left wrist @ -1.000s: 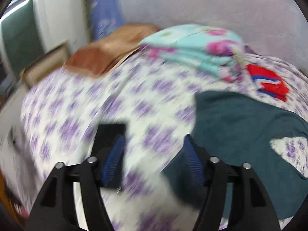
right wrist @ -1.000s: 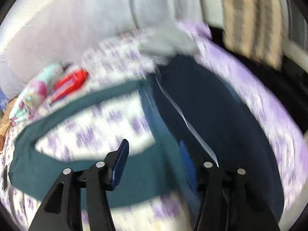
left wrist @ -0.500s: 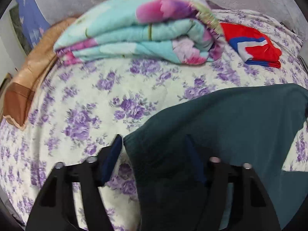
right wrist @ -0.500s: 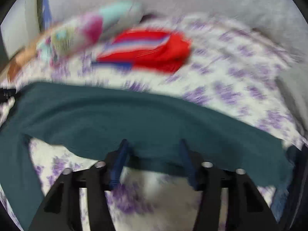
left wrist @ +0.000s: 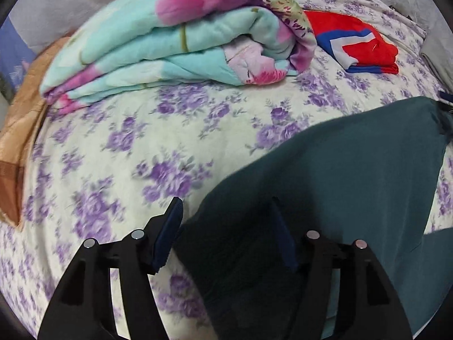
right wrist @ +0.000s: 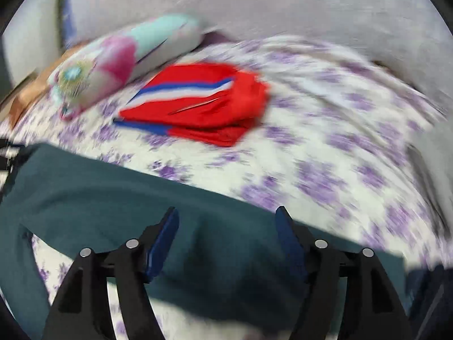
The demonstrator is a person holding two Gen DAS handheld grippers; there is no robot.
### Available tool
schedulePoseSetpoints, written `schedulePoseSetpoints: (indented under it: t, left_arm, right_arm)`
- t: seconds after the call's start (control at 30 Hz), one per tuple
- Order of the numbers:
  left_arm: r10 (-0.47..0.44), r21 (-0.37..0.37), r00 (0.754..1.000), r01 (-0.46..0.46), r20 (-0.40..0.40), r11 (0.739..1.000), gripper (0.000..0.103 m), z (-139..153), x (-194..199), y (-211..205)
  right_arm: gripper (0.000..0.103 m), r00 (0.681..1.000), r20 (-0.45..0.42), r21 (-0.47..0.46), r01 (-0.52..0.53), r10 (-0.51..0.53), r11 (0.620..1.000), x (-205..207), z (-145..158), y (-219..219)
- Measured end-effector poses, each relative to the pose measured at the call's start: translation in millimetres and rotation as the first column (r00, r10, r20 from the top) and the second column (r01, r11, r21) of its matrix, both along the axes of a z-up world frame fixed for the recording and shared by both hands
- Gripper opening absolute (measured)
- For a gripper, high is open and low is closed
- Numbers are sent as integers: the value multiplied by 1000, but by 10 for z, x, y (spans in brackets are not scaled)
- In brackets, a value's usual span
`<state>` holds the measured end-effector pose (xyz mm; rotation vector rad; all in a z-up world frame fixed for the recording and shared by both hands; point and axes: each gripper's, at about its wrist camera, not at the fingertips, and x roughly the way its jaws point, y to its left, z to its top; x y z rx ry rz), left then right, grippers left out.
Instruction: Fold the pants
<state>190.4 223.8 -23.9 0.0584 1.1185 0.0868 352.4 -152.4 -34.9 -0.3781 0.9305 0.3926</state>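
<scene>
Dark teal pants [left wrist: 354, 175] lie spread on a bed with a purple-flowered sheet [left wrist: 170, 130]. In the left wrist view my left gripper [left wrist: 226, 212] is open, its jaws straddling the near left corner of the pant leg. In the right wrist view the same pants [right wrist: 113, 187] run across the frame as a band. My right gripper [right wrist: 226, 221] is open over that band, low above the cloth. Neither gripper holds anything.
A folded turquoise and pink floral quilt [left wrist: 175, 36] lies at the far side of the bed. A folded red, white and blue garment [left wrist: 356, 42] lies right of it, also in the right wrist view [right wrist: 203, 102]. A tan blanket [left wrist: 17, 130] lies at the left.
Both grippers have swung in over the teal pants and come closer to the cloth. The left moved from beside the leg's end to straddling its corner. Both stay open.
</scene>
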Motion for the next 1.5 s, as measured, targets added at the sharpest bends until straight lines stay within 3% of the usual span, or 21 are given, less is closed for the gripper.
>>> schedulePoseSetpoints:
  t: [0.13, 0.17, 0.2, 0.3, 0.37, 0.47, 0.6, 0.73, 0.8, 0.9, 0.97, 1.07, 1.1, 1.13, 1.17, 1.23, 1.3, 1.37, 1.5]
  left_arm:
    - [-5, -46, 1000, 5, -15, 999, 61, -43, 157, 106]
    - [-13, -62, 1000, 12, -15, 998, 55, -42, 189, 133]
    - [-21, -77, 1000, 20, -14, 997, 39, -40, 204, 142]
    - [-65, -153, 997, 60, -30, 986, 5, -43, 233, 99]
    - [-90, -118, 995, 85, -31, 989, 4, -46, 198, -17]
    - [-91, -97, 996, 89, -17, 991, 3, 47, 144, -127]
    - [-83, -80, 992, 90, 91, 993, 3, 481, -77, -167]
    - [-117, -71, 967, 136, 228, 988, 4, 1039, -707, -288]
    - [-140, -61, 954, 161, 264, 985, 4, 1150, -992, -387]
    - [-160, -50, 942, 182, 294, 982, 4, 1165, -1525, -516]
    - [-148, -57, 949, 170, 280, 984, 4, 1037, -1818, -583]
    - [-118, -95, 966, 143, 232, 985, 4, 751, -2070, -578]
    - [-96, -110, 978, 117, 184, 987, 7, 576, -2104, -551]
    - [-78, -111, 986, 96, 150, 989, 9, 472, -2125, -526]
    - [-37, -109, 995, 47, 96, 993, 15, 324, -2144, -485]
    - [9, -153, 997, 2, 72, 988, 23, 238, -2227, -423]
    - [45, -222, 995, -26, 83, 975, 45, 261, -2333, -369]
    - [85, -235, 988, -54, 127, 971, 60, 362, -2454, -351]
    - [130, -253, 984, -95, 124, 963, 67, 463, -2505, -365]
  right_arm:
    - [77, 997, -48, -45, -62, 60, 997, 181, -238, 154]
    - [78, 996, -56, -19, -66, 65, 998, 208, -244, 141]
    - [77, 995, -72, -4, -63, 63, 998, 228, -253, 130]
    - [42, 987, -131, 75, -88, 98, 993, 206, -223, 77]
    - [6, 983, -150, 96, -96, 110, 991, 152, -178, 52]
    - [5, 988, -114, 134, -87, 102, 987, -17, 14, -19]
    - [5, 994, -13, 228, -100, 106, 969, -430, 523, -173]
    - [5, 985, 91, 251, -165, 146, 954, -1289, 973, -361]
    - [5, 978, 119, 257, -198, 173, 946, -1721, 1067, -430]
    - [5, 975, 121, 279, -213, 186, 936, -2334, 1020, -534]
    - [5, 979, 85, 320, -202, 184, 926, -2654, 853, -602]
    - [11, 981, 24, 309, -189, 191, 932, -2942, 484, -601]
    - [20, 983, -10, 308, -172, 184, 935, -2972, 393, -601]
    - [52, 985, -50, 304, -142, 165, 942, -2987, 280, -612]
    - [63, 989, -56, 295, -112, 134, 949, -3020, 228, -635]
    - [63, 992, -50, 314, -95, 117, 945, -3078, 245, -693]
    - [63, 994, -34, 367, -82, 101, 927, -3096, 344, -773]
    - [63, 998, -14, 431, -55, 68, 901, -3095, 469, -873]
    - [67, 1000, 4, 484, 3, -6, 875, -3062, 562, -942]
